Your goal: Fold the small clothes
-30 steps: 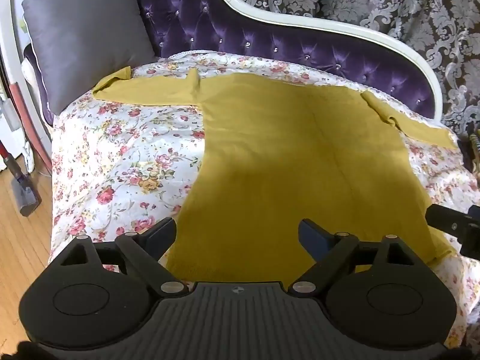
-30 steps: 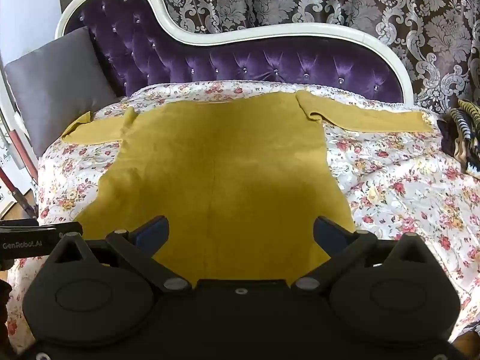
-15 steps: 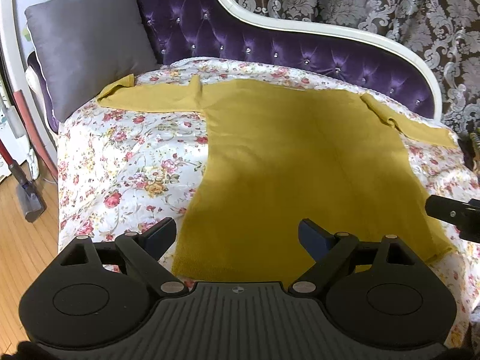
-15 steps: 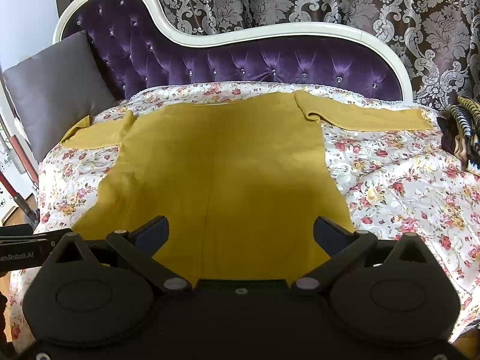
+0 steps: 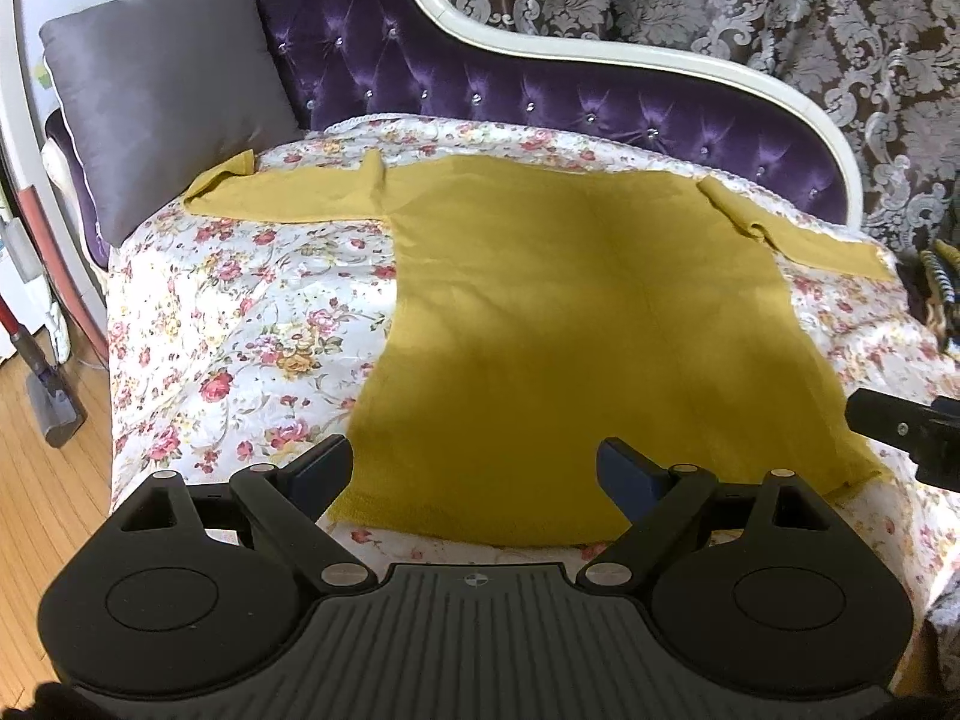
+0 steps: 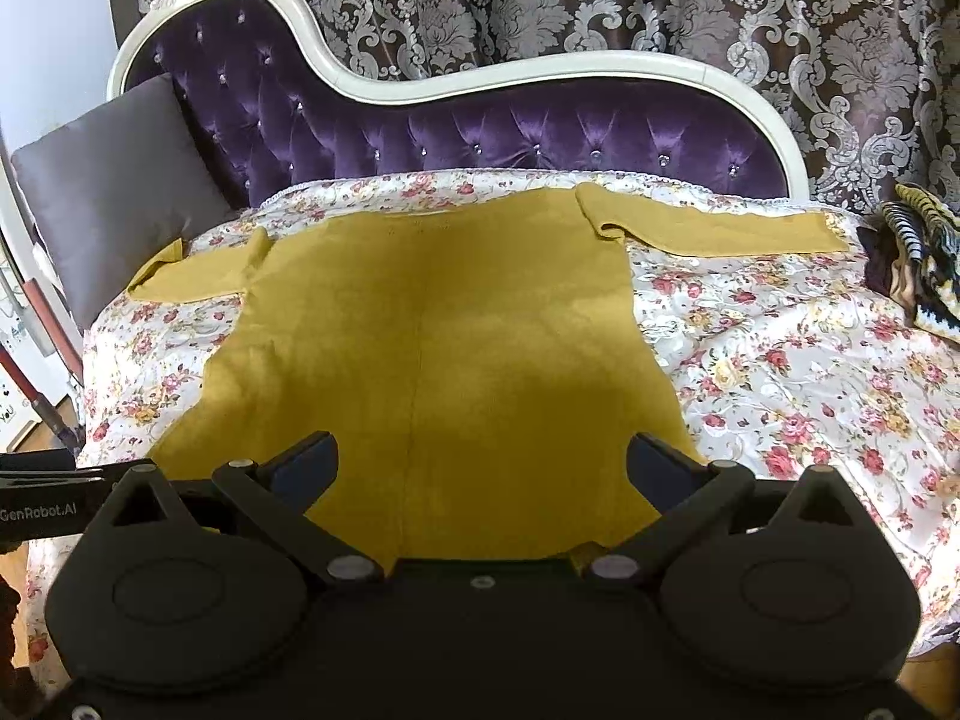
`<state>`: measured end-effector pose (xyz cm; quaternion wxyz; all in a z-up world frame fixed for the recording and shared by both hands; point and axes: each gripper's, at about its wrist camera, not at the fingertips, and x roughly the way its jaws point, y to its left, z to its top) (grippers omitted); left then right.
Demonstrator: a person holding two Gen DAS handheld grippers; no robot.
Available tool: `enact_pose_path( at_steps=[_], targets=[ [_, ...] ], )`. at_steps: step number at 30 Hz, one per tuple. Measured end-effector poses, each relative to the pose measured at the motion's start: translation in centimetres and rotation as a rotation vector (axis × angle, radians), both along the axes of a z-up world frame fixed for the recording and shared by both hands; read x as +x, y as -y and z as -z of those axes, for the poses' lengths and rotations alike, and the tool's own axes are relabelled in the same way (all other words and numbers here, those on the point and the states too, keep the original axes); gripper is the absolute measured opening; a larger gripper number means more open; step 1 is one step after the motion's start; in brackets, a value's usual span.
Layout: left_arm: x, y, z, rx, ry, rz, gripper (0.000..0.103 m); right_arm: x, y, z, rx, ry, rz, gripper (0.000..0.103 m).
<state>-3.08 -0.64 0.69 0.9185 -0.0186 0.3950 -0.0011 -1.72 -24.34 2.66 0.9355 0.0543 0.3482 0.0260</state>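
A mustard-yellow long-sleeved top (image 5: 570, 324) lies flat on a floral bedspread, hem toward me, both sleeves spread out to the sides; it also shows in the right wrist view (image 6: 432, 348). My left gripper (image 5: 474, 471) is open and empty, above the hem near its left corner. My right gripper (image 6: 480, 465) is open and empty, above the hem's right part. The right gripper's body shows at the right edge of the left wrist view (image 5: 906, 426).
The floral bedspread (image 5: 240, 324) covers a purple tufted chaise with a white frame (image 6: 540, 120). A grey cushion (image 5: 162, 114) leans at the left end. A patterned dark garment (image 6: 918, 258) lies at the right. Wooden floor and a vacuum (image 5: 48, 396) are on the left.
Both grippers have pulled back and risen slightly from the top; more of the bedspread's front edge shows. Both stay open. The top has not moved.
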Motion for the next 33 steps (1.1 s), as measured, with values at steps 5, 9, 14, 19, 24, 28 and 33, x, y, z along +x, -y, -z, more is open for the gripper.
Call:
enact_pose_path(
  at_steps=[5,9,14,19,24,28,33],
  targets=[
    [-0.9,0.7,-0.3,-0.005,0.006,0.022,0.089,-0.8,0.2,-0.5,0.001,0.022,-0.003,0.102],
    [-1.4,1.0,-0.4,-0.009,0.01,0.032,0.089,-1.4,0.5,-0.8,0.007,0.036,-0.001,0.102],
    [-1.7,1.2,-0.4,-0.011,0.014,0.045,0.089,-1.9,0.6,-1.0,0.006,0.045,0.001,0.102],
    [-1.5,1.2,-0.3,-0.017,0.01,0.05,0.089,-1.8,0.5,-1.2,0.005,0.05,-0.002,0.102],
    [-1.2,1.2,-0.2,-0.018,0.003,0.051,0.089,-1.5,0.3,-1.1,0.0,0.046,-0.01,0.102],
    [-1.0,1.2,-0.1,-0.019,-0.005,0.05,0.089,-1.2,0.2,-1.0,-0.003,0.039,-0.012,0.102],
    [-0.5,1.2,0.1,-0.017,-0.016,0.052,0.089,-0.9,0.2,-0.9,-0.004,0.034,-0.01,0.102]
  ],
)
